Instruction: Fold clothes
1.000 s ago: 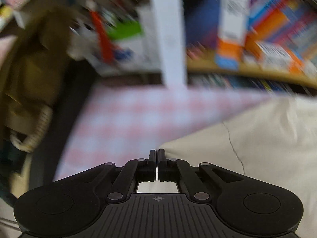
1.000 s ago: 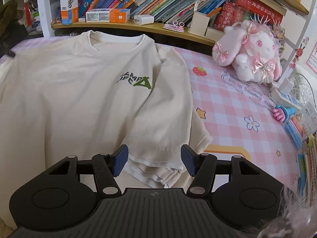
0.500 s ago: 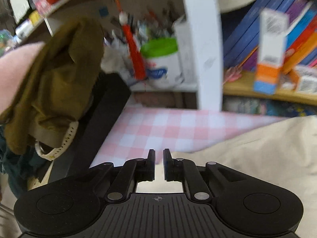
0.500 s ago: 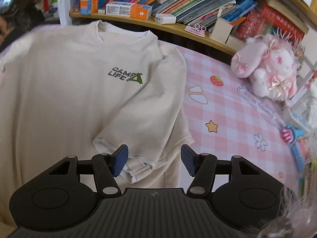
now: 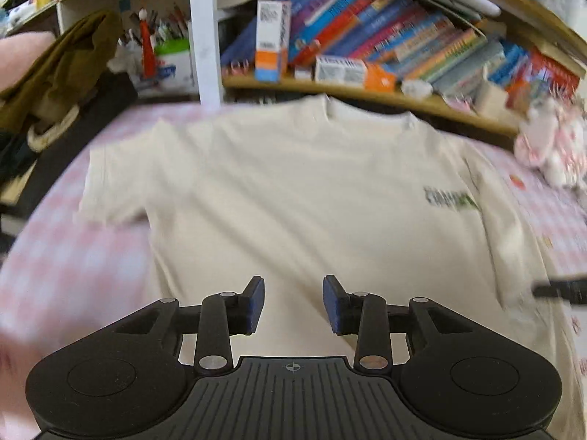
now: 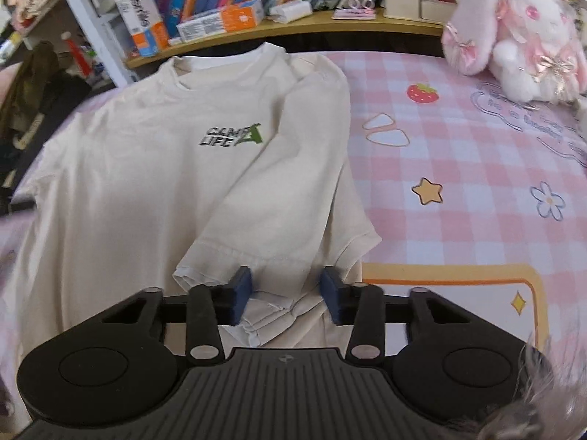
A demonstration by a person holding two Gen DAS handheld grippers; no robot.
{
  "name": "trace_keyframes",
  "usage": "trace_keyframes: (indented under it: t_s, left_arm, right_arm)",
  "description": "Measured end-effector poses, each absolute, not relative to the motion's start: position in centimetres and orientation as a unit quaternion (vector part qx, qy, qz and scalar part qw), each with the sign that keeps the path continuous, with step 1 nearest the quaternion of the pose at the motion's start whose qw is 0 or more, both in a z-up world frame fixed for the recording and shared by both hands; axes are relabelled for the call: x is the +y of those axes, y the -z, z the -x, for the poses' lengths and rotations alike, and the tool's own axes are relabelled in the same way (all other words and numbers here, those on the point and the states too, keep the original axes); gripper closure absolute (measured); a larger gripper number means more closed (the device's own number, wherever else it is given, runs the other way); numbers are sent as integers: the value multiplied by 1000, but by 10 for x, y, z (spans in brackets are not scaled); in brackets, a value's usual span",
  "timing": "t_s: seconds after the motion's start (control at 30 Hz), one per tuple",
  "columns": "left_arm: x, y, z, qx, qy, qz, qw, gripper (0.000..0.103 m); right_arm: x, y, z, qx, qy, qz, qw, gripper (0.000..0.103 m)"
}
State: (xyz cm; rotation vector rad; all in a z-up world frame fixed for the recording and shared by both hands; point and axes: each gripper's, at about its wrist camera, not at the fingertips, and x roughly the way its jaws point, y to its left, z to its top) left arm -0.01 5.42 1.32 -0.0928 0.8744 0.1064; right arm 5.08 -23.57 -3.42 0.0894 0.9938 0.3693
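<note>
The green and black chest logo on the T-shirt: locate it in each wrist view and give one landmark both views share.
Left wrist view: chest logo at the right edge, blurred, on the T-shirt.
Right wrist view: logo left of centre, above the folded-in sleeve.
Shared landmark: orange and white box standing on the shelf behind the collar.

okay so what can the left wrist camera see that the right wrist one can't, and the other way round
Only the left wrist view shows the shirt's spread sleeve flat on the checked cloth, and the left gripper, jaws open.

Only the right wrist view shows the other sleeve folded in over the body, the printed strawberry and star, and the right gripper, jaws open above that sleeve's hem.

Both show the cream T-shirt with its chest logo, the bookshelf behind the collar, and the pink plush rabbit, blurred in the left view.
</note>
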Motion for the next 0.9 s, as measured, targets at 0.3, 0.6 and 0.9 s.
trace_keyframes:
  t_s: [0.3, 0.6, 0.9]
  left_arm:
    - [3, 24, 26, 474, -87, -13, 876, 48]
    - [12, 26, 36, 477, -119, 36, 870, 47]
    - [14, 27, 36, 481, -122, 41, 867, 43]
  right_arm:
    - [-262, 9, -55, 443, -266, -10, 856, 97]
    - [-348, -14, -133, 377, -116, 116, 911, 98]
    - [-381, 32, -189, 411, -58, 152, 897, 98]
